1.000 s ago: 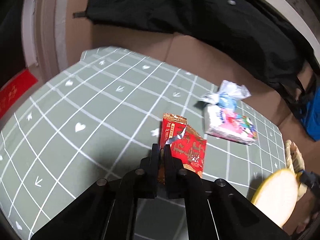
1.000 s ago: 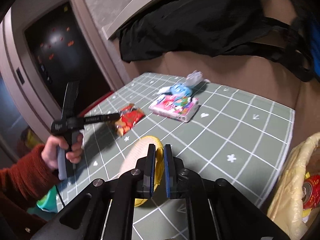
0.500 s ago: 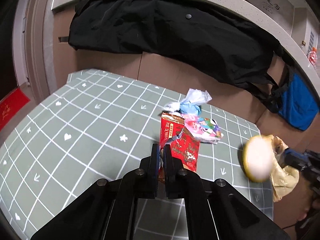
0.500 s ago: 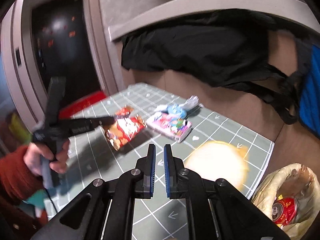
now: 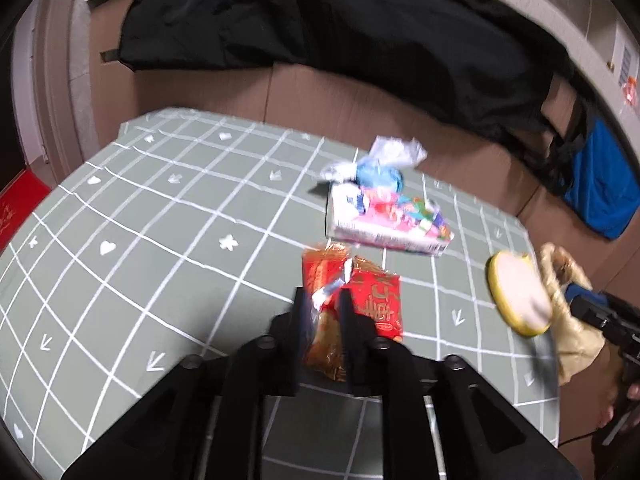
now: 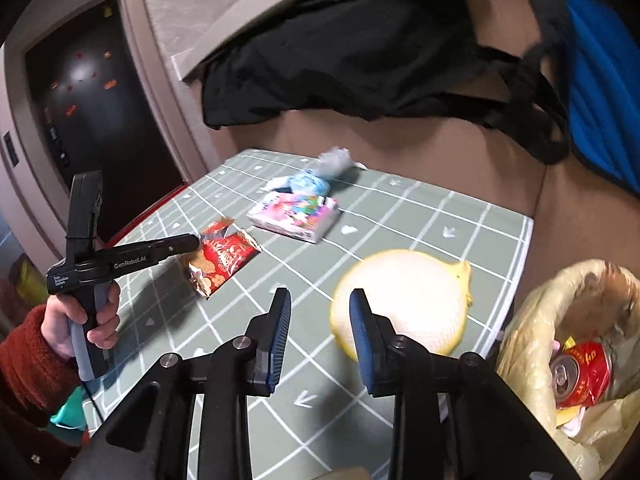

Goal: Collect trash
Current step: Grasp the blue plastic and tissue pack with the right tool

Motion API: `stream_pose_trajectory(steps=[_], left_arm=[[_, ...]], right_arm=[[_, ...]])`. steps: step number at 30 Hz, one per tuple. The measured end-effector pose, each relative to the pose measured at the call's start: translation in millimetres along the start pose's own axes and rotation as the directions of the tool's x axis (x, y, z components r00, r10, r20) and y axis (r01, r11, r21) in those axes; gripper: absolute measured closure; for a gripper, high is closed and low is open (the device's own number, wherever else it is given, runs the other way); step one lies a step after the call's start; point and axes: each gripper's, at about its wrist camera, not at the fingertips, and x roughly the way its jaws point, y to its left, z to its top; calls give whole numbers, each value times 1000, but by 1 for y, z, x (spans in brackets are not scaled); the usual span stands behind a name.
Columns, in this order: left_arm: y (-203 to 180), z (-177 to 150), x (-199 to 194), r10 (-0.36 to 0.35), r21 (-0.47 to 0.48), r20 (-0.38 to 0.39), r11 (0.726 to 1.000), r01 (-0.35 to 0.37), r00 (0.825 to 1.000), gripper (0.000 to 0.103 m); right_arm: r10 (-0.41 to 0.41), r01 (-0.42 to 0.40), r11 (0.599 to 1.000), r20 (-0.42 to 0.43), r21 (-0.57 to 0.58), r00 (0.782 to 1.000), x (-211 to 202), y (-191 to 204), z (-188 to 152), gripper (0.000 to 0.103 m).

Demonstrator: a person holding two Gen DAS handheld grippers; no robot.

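The left tool (image 5: 325, 312) is pinching a red snack wrapper (image 5: 354, 308) by its near edge, the wrapper lifted above the green checked table (image 5: 160, 232). In the right wrist view the same tool (image 6: 192, 243) reaches in from the left with the wrapper (image 6: 220, 262) hanging off its tip.

The right tool (image 6: 319, 326) has its 2 fingers spread wide, with nothing between them. A yellow-rimmed pomelo peel (image 6: 404, 300), blurred, sits just beyond its right finger over the table's right part; whether it touches the finger or the table cannot be told. In the left wrist view the peel (image 5: 518, 294) shows at the table's right edge, beside the trash bag (image 5: 576, 316).

The yellowish trash bag (image 6: 532, 312) stands off the table's right side, open, with a red drink can (image 6: 580, 374) inside.

Farther across the table lie a pink tissue pack (image 5: 386, 220) and, touching its far side, a blue-and-white crumpled wrapper (image 5: 380, 164). A black garment (image 5: 340, 28) hangs over the cardboard behind.
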Motion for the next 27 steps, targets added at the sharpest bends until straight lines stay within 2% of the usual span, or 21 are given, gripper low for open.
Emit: stream_pose_trajectory(steps=[2,6,9,11,12,16,19,24,27], left_arm=[[-1,-1,7,4,-2,-22,1000,-4,1000,74],[-3,0,22,32,-9,-59,999,-33,998,74],[-4,3,26,22,-27,-67,999,-24,998,75],[-3,6,28,15,-37,-69,999,-18,998,101],[-2,7,29,19,-43,-72,999,-22,997,100],[4,8,14,47,-41,-13,998,-47,999,102],[14,11,-1,48,-64,23,997,-47,999,102],[32,20,-26,31,-96,54,995,-25,998,102],[39,22,-34,12,-104,59,995,-6,998,102]], right_arm=[[-21,21,1000,0,-1,1000,1,-3,-2,74],[-85,85,996,-6,-33,996,4,-11,-2,74],[-76,75,997,-29,-25,997,8,-16,2,74],[-37,36,999,-54,-32,998,17,-14,11,74],[-28,25,999,-62,-45,998,21,-11,16,74],[-11,-4,989,-103,-146,995,50,5,48,73],[30,-49,986,-121,-162,992,71,9,68,73],[1,-27,978,-125,-209,992,113,15,92,73],[-3,-19,986,-129,-167,992,137,10,108,73]])
